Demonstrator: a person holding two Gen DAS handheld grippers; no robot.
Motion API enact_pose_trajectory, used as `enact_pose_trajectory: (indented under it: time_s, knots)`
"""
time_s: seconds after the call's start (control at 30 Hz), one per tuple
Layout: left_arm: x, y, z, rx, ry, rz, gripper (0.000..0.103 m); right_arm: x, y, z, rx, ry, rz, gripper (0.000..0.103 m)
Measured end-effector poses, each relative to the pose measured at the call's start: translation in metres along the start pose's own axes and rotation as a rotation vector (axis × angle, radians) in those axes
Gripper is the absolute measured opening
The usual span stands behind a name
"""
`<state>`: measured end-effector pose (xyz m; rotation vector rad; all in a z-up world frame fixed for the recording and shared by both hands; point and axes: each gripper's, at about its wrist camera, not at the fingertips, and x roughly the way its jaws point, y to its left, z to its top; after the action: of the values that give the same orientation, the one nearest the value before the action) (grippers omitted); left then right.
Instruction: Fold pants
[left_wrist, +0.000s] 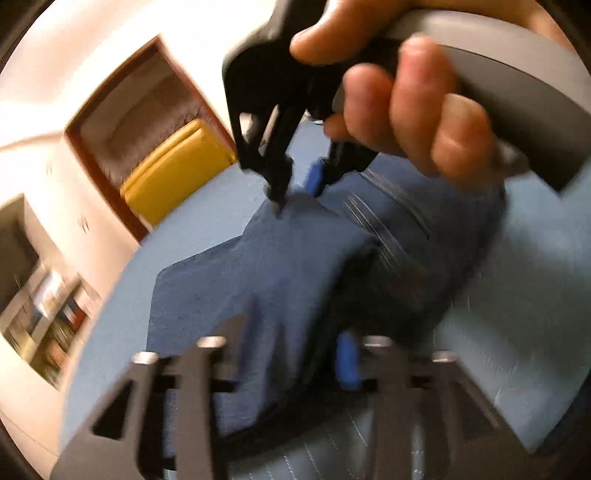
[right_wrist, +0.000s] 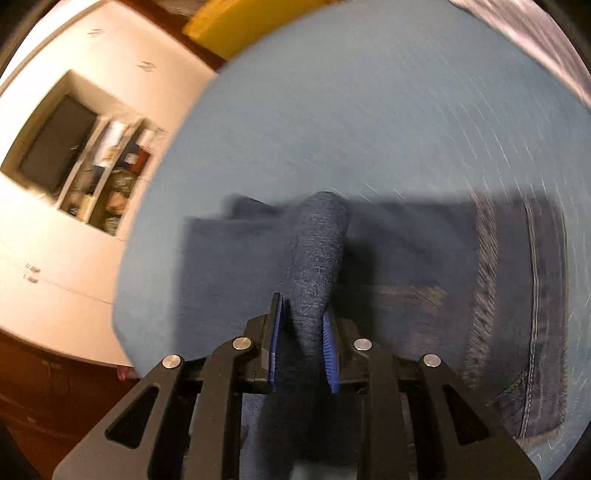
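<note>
1. The pants (right_wrist: 424, 280), dark blue jeans, lie across a light blue bed sheet (right_wrist: 369, 110), partly folded, with stitched seams and a worn patch showing toward the right side in the right wrist view.
2. The right gripper (right_wrist: 303, 354) has its jaws closed on a raised ridge of denim; the cloth runs up between the two blue pads (right_wrist: 330, 350) and stands off the rest of the jeans.
3. From the left wrist view, the same gripper comes down from above, held in the person's right hand (left_wrist: 413, 110), its tips pinching the far edge of the folded leg.
4. The left gripper (left_wrist: 295, 369) sits low over the near part of the jeans. Denim bunches between its fingers and one blue pad (left_wrist: 347, 363) shows beside the cloth, but blur keeps me from telling whether the jaws are really clamped.
5. Beyond the bed there is a yellow cushion (left_wrist: 177, 166) against a dark wooden frame (left_wrist: 96, 162), and a white wall unit with cluttered shelves (right_wrist: 107, 173).
</note>
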<state>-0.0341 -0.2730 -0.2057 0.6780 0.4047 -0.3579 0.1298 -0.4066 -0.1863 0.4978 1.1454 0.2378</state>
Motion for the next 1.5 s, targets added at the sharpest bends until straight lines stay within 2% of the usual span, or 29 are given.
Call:
enact_pose_trajectory:
  time_s: [0.03,0.1,0.13,0.17,0.27,0.33,0.37,0.43,0.47,0.5,0.73,0.8,0.83,0.9,0.93,0.97,1.1,1.17,1.23,1.37,1.5]
  knots:
    - [-0.001,-0.003,-0.006,0.017,-0.018,0.016,0.058,0.007,-0.015,-0.003,0.013,0.012,0.015,0.028]
    - [-0.004,-0.011,-0.016,0.065,-0.053,0.052,0.061,0.009,-0.031,-0.010,0.024,-0.003,0.071,0.045]
    - [-0.004,-0.017,-0.015,0.093,-0.064,0.068,0.061,0.008,-0.034,-0.011,0.024,-0.018,0.083,0.061]
    - [-0.004,-0.022,-0.016,0.115,-0.076,0.085,0.061,0.008,-0.035,-0.014,0.018,-0.040,0.097,0.064]
    - [-0.003,-0.032,-0.023,0.180,-0.095,0.115,0.060,0.004,-0.040,-0.014,0.001,-0.049,0.134,0.064]
    - [-0.001,-0.040,-0.021,0.210,-0.101,0.118,0.058,0.004,-0.043,-0.011,-0.013,-0.043,0.129,0.064]
    - [-0.001,-0.046,-0.014,0.218,-0.098,0.114,0.053,0.008,-0.037,-0.008,-0.021,-0.037,0.113,0.064]
    - [0.000,-0.062,0.000,0.237,-0.083,0.086,0.036,0.015,-0.028,-0.005,-0.048,-0.022,0.078,0.064]
    - [0.004,-0.064,0.001,0.237,-0.068,0.050,0.018,0.018,-0.025,-0.005,-0.063,-0.014,0.078,0.064]
    - [0.005,-0.063,0.000,0.225,-0.068,0.045,0.014,0.020,-0.022,-0.005,-0.075,-0.005,0.075,0.064]
    - [-0.003,-0.043,0.011,0.122,-0.125,0.043,0.012,0.030,-0.007,0.009,-0.074,0.039,0.092,0.063]
    - [-0.010,-0.038,0.013,0.116,-0.130,0.043,0.011,0.035,-0.003,0.017,-0.077,0.051,0.086,0.061]
    - [-0.018,-0.039,0.012,0.118,-0.131,0.043,0.011,0.037,-0.001,0.021,-0.078,0.050,0.084,0.054]
    - [-0.018,-0.036,0.011,0.124,-0.126,0.050,0.011,0.039,0.004,0.028,-0.078,0.050,0.083,0.035]
    - [-0.019,-0.034,0.012,0.119,-0.128,0.056,0.011,0.037,0.007,0.032,-0.089,0.045,0.072,0.015]
    - [-0.021,-0.032,0.017,0.115,-0.130,0.060,0.011,0.033,0.012,0.035,-0.107,0.042,0.071,0.012]
    - [-0.032,-0.041,0.040,0.122,-0.189,0.058,0.011,-0.003,0.018,0.042,-0.166,-0.034,0.066,0.009]
    - [-0.033,-0.056,0.058,0.149,-0.227,0.033,0.011,-0.033,0.001,0.047,-0.138,-0.092,0.063,0.009]
    - [-0.028,-0.082,0.069,0.194,-0.244,-0.004,0.011,-0.050,-0.022,0.049,-0.111,-0.118,0.024,0.009]
    - [-0.013,-0.128,0.062,0.282,-0.210,-0.064,0.011,-0.034,-0.083,0.043,-0.029,-0.051,-0.010,0.009]
    - [-0.009,-0.133,0.055,0.295,-0.205,-0.056,0.011,-0.025,-0.100,0.036,-0.009,-0.059,0.040,0.014]
